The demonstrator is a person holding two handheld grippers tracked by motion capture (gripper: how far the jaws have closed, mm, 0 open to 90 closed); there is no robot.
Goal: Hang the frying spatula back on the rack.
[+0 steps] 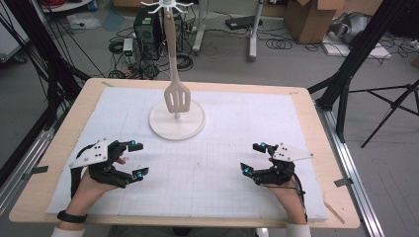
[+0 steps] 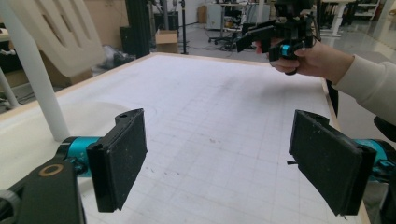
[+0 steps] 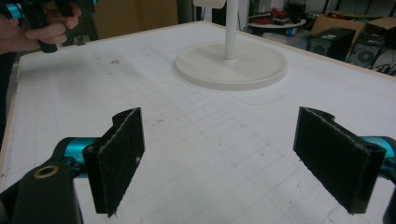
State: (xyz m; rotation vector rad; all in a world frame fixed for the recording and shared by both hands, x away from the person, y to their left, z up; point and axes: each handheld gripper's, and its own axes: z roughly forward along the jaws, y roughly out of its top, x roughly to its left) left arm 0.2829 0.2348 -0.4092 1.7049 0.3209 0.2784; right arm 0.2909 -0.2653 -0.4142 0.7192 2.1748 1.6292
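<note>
My left gripper (image 1: pixel 137 159) and right gripper (image 1: pixel 251 158) hover over the mat (image 1: pixel 217 148), jaws apart, holding nothing; a spatula (image 1: pixel 177 97) hangs on the stand (image 1: pixel 177 124).

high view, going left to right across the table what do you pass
left claw → stand base with the spatula hanging above it → right claw
</note>
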